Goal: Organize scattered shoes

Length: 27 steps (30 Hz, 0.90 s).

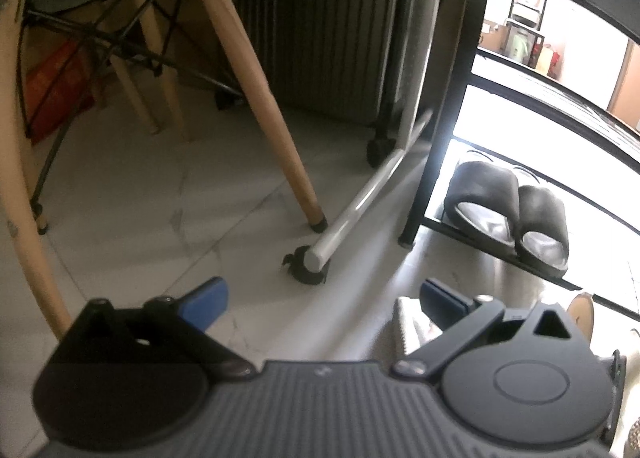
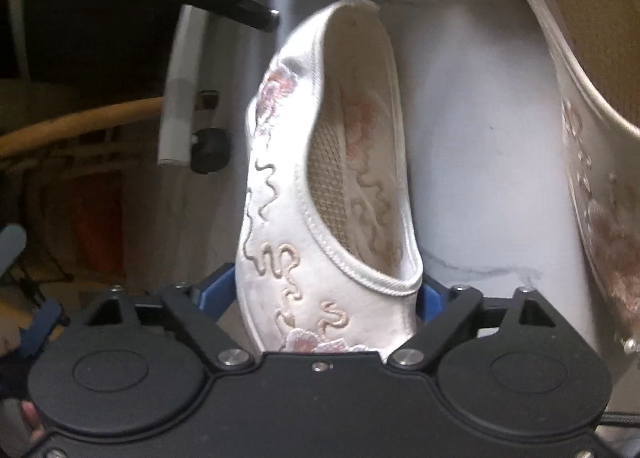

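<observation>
- The right gripper (image 2: 326, 304) stood wide, an embroidered white slipper (image 2: 320, 193) between its blue pads (image 2: 218, 290); both pads lay against the slipper's sides, though whether they pressed or merely touched could not be told.
- The slipper ran from the jaws toward twelve o'clock, opening turned to the right, over pale marble-patterned floor (image 2: 480, 177).
- Its mate (image 2: 592, 185) lay at two to three o'clock, well apart, sole showing near the top.
- By judgement, the slipper was light and soft: satin-like cloth upper, thin collar that would fold under pressure. The cloth looked smooth and possibly slippery; raised embroidery might snag.
- The best hold seemed across the body where sole stiffened it, not on the rim.
- The left gripper (image 1: 324, 298) was open and empty, hanging over the floor.
- At two o'clock in its view, black slide sandals (image 1: 508, 213) sat paired on a black shoe rack (image 1: 440, 129), a likely home for the slippers.
</observation>
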{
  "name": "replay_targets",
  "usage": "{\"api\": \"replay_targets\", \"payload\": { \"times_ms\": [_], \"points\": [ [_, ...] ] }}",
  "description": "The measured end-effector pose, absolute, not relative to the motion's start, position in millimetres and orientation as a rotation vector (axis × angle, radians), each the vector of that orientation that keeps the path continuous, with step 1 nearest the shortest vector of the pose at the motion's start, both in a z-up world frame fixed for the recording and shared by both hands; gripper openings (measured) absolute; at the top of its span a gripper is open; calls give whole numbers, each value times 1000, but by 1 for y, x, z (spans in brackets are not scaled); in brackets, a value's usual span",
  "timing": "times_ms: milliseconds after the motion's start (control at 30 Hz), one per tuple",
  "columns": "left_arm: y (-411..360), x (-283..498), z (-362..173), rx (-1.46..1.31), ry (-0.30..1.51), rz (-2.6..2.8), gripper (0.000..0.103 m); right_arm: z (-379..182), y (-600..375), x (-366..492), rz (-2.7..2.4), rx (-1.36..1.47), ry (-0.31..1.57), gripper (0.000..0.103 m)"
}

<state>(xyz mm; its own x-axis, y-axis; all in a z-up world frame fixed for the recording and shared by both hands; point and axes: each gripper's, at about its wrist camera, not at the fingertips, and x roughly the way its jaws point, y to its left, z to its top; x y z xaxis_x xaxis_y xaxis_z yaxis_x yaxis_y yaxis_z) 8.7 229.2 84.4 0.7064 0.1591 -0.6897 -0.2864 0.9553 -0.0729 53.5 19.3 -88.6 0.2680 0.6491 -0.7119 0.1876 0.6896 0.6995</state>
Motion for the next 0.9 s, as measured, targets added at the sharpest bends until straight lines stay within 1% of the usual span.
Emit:
{"api": "replay_targets", "payload": {
  "times_ms": [233,433,567,633,700,733,767,800,900],
  "points": [
    [231,9,85,-191,746,252,102,-65,27,45,318,562,1193,82],
    [230,9,86,-199,741,248,102,-44,16,20,72,296,1094,82],
    [229,9,86,-193,742,247,102,-48,29,29,21,148,1110,82],
    [229,9,85,-191,744,249,102,-50,37,29,4,119,1120,85],
    [230,9,85,-196,747,252,102,-53,40,33,8,115,1143,92],
    [231,9,84,-199,750,254,102,-54,41,35,13,116,1157,92],
    [231,9,84,-203,752,256,102,-56,42,38,26,127,1180,95],
    [232,9,84,-208,753,256,102,-56,40,41,40,148,1212,100],
    [233,8,85,-218,749,256,102,-46,28,45,60,234,1230,101]
  ]
}}
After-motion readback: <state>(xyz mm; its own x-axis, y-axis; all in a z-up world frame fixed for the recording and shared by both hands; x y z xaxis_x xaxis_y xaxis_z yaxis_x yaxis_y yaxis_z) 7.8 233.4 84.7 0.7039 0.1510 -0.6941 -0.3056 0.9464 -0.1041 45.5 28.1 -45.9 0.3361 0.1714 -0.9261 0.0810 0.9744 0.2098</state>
